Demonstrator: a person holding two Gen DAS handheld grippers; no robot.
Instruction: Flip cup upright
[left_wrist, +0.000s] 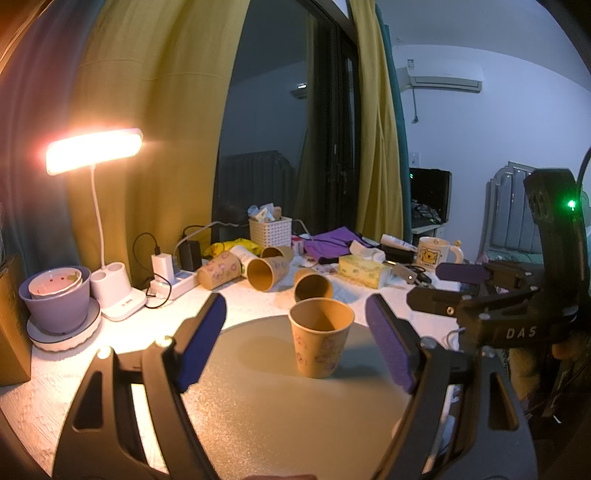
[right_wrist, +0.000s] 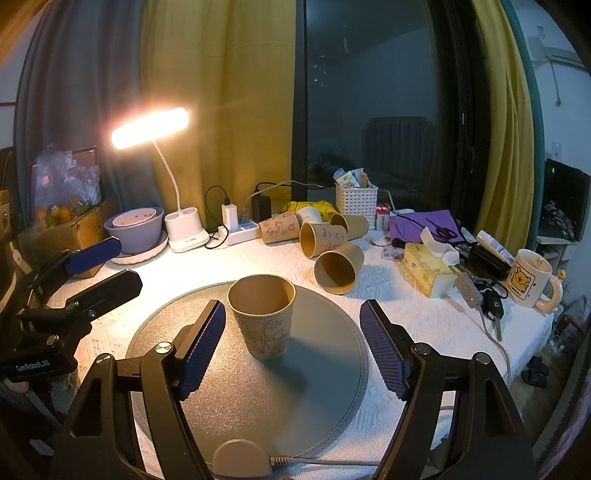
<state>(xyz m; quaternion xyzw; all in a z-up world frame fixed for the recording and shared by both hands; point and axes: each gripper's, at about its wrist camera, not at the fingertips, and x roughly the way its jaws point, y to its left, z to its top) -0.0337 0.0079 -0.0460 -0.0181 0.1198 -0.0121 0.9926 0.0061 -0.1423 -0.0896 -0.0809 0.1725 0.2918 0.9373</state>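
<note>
cup (left_wrist: 320, 337) upright on mat (left_wrist: 266, 406) — between both jaws; untouched | jaws wide apart, empty

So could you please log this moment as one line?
paper cup: upright on round mat | left tongs: open, empty | right tongs: open, empty | tipped cups behind

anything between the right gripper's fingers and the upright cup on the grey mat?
Nothing. In the right wrist view only bare round grey mat separates the open right gripper from the upright paper cup.
</note>
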